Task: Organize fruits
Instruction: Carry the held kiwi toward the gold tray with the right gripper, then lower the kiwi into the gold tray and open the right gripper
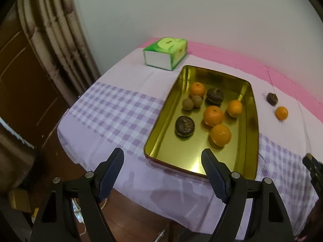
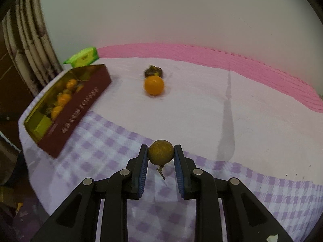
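while our right gripper (image 2: 161, 153) pinches a small brown fruit (image 2: 161, 152) above the cloth, our left gripper (image 1: 163, 159) hangs wide open and empty, most fruit's already in the gold tin (image 1: 161, 119), just an orange (image 2: 154, 85) and dark fruit (image 2: 152, 71) left out.

Brown longan (image 2: 161, 151) pinched between fingers (image 2: 142, 167); oranges (image 1: 213, 115) and dark fruits lie in gold tin (image 1: 161, 129).
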The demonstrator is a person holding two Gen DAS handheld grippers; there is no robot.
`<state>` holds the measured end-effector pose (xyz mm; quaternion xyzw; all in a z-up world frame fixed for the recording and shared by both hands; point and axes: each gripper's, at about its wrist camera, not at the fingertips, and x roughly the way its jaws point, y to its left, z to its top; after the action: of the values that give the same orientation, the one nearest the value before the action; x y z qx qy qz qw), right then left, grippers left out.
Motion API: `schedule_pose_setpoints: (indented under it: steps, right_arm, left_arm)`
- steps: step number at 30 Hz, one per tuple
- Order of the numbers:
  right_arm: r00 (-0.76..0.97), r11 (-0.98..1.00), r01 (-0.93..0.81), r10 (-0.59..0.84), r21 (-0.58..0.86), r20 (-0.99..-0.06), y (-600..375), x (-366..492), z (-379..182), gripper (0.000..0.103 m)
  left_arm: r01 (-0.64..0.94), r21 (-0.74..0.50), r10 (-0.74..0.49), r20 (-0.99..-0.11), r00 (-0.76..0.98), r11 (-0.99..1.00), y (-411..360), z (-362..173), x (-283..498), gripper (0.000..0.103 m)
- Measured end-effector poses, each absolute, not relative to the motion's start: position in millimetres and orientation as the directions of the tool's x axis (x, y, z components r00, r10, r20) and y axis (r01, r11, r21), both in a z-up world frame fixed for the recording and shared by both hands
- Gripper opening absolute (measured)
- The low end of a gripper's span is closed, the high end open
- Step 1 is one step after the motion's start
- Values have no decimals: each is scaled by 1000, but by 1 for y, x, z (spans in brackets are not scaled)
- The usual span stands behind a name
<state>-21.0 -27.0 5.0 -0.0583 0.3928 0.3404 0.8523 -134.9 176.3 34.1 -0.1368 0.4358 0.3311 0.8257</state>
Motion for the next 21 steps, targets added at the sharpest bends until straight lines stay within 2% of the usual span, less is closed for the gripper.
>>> schedule_pose_setpoints:
  steps: [10, 21]
  right_arm:
    - [417, 685, -700, 621, 201, -664, 6, -48, 44, 23]
    - [265, 507, -835, 712, 216, -650, 86, -88, 73, 23]
  left_arm:
    - [-693, 94, 483, -782, 393, 715, 182, 42, -141, 83]
    - [-740, 87, 511, -777, 369, 667, 195, 44, -148, 83]
